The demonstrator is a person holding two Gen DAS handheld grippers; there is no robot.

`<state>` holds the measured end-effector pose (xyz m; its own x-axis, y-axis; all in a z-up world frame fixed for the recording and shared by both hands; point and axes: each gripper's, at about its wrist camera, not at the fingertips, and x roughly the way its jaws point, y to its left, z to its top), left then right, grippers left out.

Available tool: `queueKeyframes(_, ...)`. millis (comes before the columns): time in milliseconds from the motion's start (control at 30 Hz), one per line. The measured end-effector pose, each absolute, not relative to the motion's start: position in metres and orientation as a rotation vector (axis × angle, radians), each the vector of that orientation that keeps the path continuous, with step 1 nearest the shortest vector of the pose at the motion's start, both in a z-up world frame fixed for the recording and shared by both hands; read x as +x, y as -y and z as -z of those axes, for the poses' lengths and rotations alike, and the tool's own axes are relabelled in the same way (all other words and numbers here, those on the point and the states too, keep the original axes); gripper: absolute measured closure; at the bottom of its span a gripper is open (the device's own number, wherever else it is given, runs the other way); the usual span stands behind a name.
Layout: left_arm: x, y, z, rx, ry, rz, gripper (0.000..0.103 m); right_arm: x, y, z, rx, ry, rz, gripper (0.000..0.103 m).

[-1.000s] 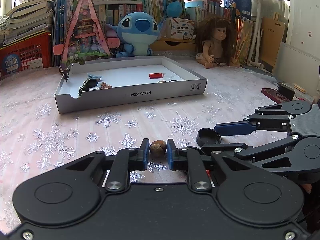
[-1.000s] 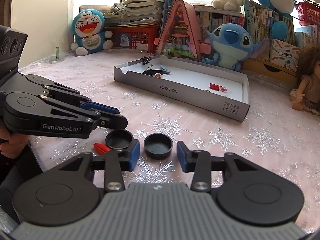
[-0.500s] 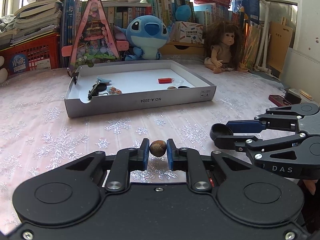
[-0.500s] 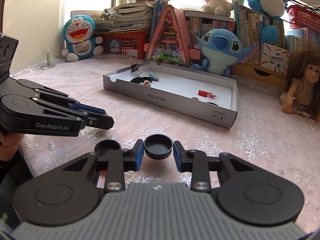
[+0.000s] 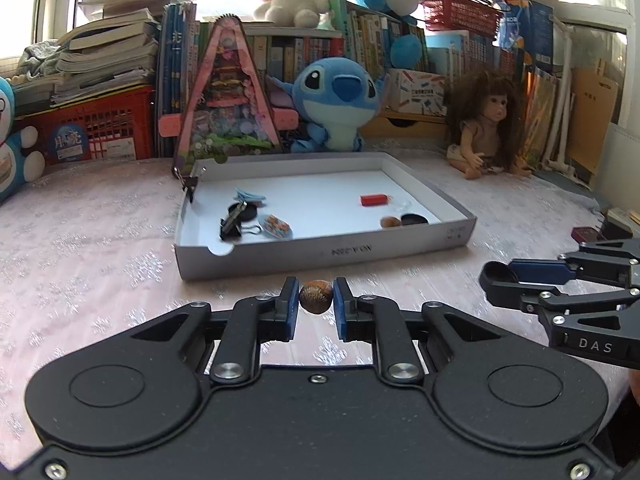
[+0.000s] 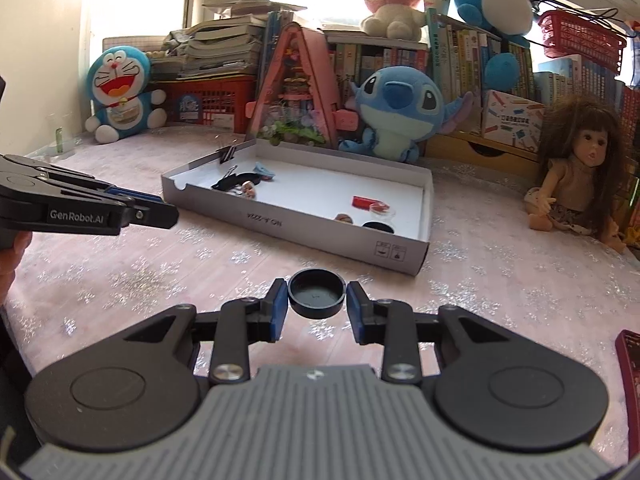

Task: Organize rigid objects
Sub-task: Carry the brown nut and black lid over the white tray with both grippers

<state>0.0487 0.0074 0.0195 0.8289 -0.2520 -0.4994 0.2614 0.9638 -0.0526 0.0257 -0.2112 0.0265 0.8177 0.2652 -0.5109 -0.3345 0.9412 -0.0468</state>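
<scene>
Two small hard things are being squeezed: a brown nut (image 5: pixel 316 297) by the left gripper (image 5: pixel 316 304), a black cap (image 6: pixel 317 294) by the right gripper (image 6: pixel 317 308). Both are being pinched at their sides, with the tray (image 5: pixel 320 254) at twelve o'clock. The round nut is likely being kept from slipping.

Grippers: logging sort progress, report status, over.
Left gripper shut on brown nut. Right gripper shut on black cap. Grey tray ahead, path clear.

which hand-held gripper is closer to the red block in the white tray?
Hard to call. Left hand-held gripper, shut on a brown nut, and right hand-held gripper, holding a black cap, both sit short of the tray; red block lies inside.
</scene>
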Motion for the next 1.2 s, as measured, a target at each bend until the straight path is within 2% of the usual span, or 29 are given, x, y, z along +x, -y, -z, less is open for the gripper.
queueKeyframes(600, 0.089, 0.006, -0.029, -0.014, -0.562, 0.145, 0.086, 0.059, 0.217, -0.037, -0.056, -0.514, -0.226, 0.066)
queueKeyframes(1200, 0.146, 0.01, -0.049, -0.041, -0.512, 0.135, 0.086, 0.098, 0.219, -0.052, -0.019, -0.473, -0.186, 0.066)
